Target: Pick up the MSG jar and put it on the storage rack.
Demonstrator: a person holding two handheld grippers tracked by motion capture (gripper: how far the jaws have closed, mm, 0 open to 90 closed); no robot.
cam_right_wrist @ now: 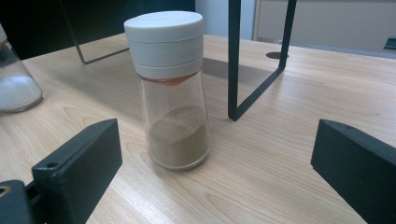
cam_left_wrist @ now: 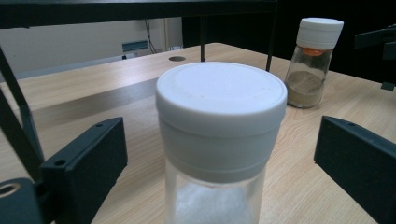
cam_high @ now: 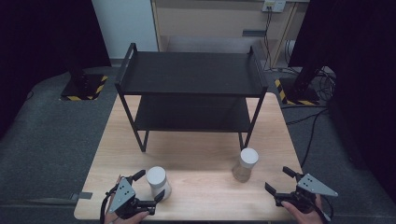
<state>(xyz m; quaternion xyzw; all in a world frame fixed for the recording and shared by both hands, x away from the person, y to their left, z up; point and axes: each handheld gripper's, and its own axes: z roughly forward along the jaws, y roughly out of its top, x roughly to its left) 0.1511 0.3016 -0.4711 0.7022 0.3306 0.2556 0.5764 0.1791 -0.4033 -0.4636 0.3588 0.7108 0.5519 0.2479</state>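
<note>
A glass shaker of white grains with a white cap (cam_high: 157,179) (cam_left_wrist: 221,121) stands upright near the table's front left. My left gripper (cam_high: 150,185) (cam_left_wrist: 223,156) is open around it, one jaw on each side, with a gap to the glass on both. A second white-capped shaker holding brown powder (cam_high: 246,164) (cam_right_wrist: 173,88) (cam_left_wrist: 312,63) stands upright at the front right. My right gripper (cam_high: 276,178) (cam_right_wrist: 215,161) is open just short of it, pointing at it, with nothing between the jaws.
A black two-tier metal rack (cam_high: 191,72) stands at the back of the wooden table (cam_high: 201,154), both shelves bare. One of its legs (cam_right_wrist: 233,60) rises just behind the brown shaker. The white shaker (cam_right_wrist: 14,88) shows at the left edge of the right gripper view.
</note>
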